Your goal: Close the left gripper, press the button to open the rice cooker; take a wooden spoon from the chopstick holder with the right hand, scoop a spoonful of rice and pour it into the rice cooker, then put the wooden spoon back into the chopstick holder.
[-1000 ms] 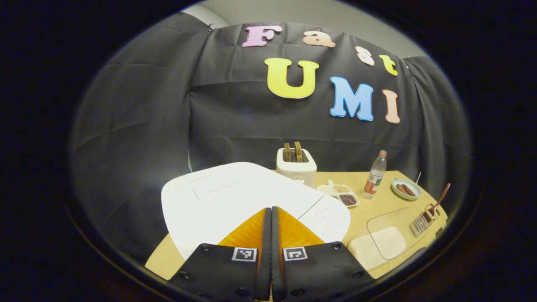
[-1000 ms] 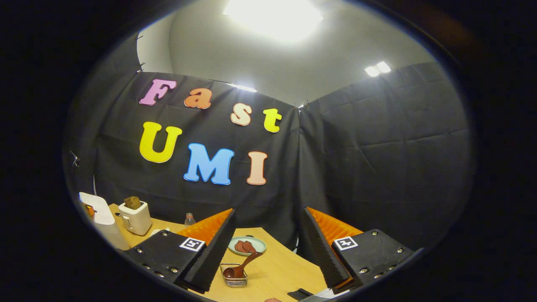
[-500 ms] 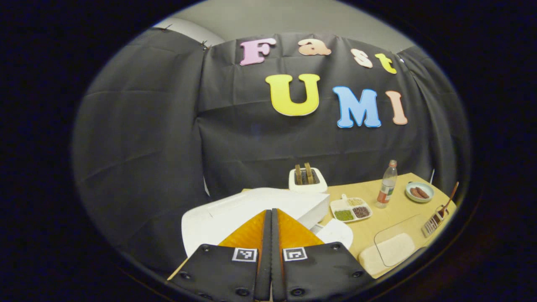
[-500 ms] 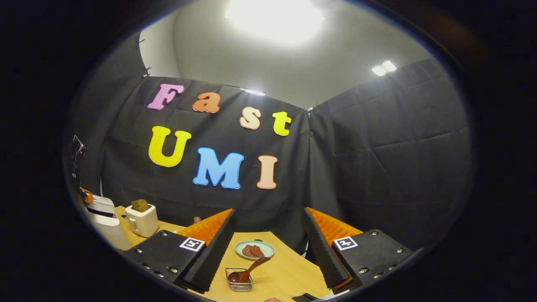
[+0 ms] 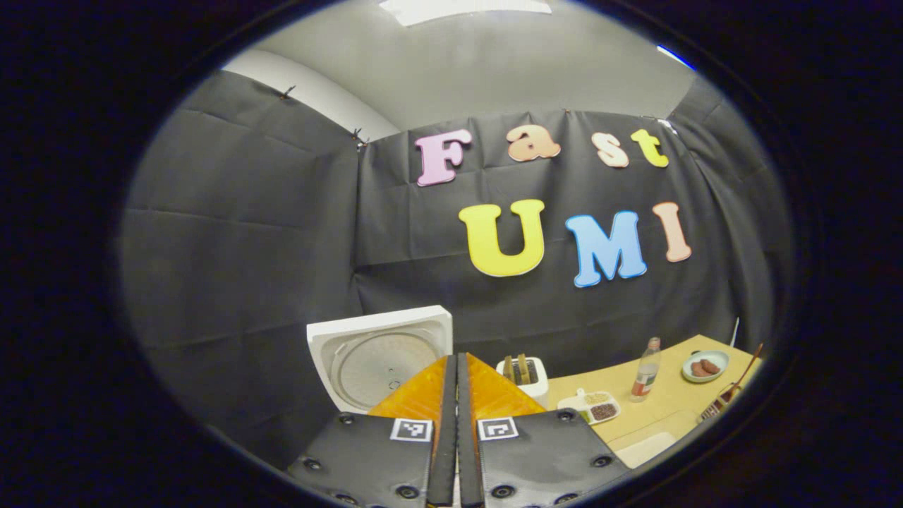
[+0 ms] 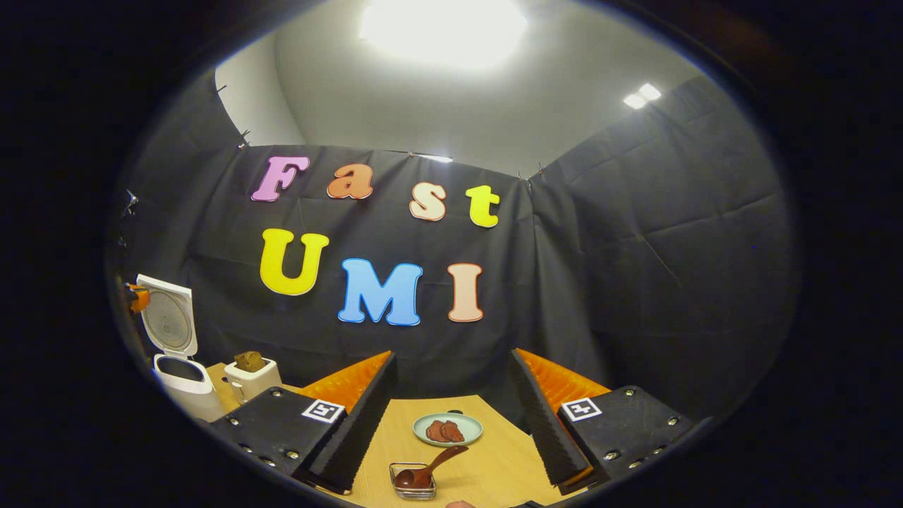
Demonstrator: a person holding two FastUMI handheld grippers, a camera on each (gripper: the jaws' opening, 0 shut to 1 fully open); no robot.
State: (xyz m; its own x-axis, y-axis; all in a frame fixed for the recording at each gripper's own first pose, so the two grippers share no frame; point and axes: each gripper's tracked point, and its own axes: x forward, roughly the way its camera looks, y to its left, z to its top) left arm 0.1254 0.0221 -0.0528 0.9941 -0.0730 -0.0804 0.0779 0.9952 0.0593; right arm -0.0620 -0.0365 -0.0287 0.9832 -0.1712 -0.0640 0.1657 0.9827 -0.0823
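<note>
The rice cooker (image 6: 180, 381) stood at the left end of the wooden table (image 6: 494, 458) with its lid (image 5: 381, 353) swung up and upright, the round inner plate facing the room. The left gripper (image 5: 456, 367) was raised in front of that lid, its two fingers pressed flat together with nothing between them. Over on the right, the right gripper (image 6: 451, 395) hung above the table with its fingers spread wide apart and empty. Between them, lower down, the wire chopstick holder (image 6: 413, 487) sat on the table with the wooden spoon (image 6: 430, 469) resting in it, bowl down and handle leaning up toward the right. Just beyond it was a small plate (image 6: 448, 429) with reddish-brown pieces on it. A white toaster (image 6: 252, 377) stood beside the cooker, and a divided dish (image 5: 592, 408) of grains and a bottle (image 5: 645, 370) sat farther along the table.
</note>
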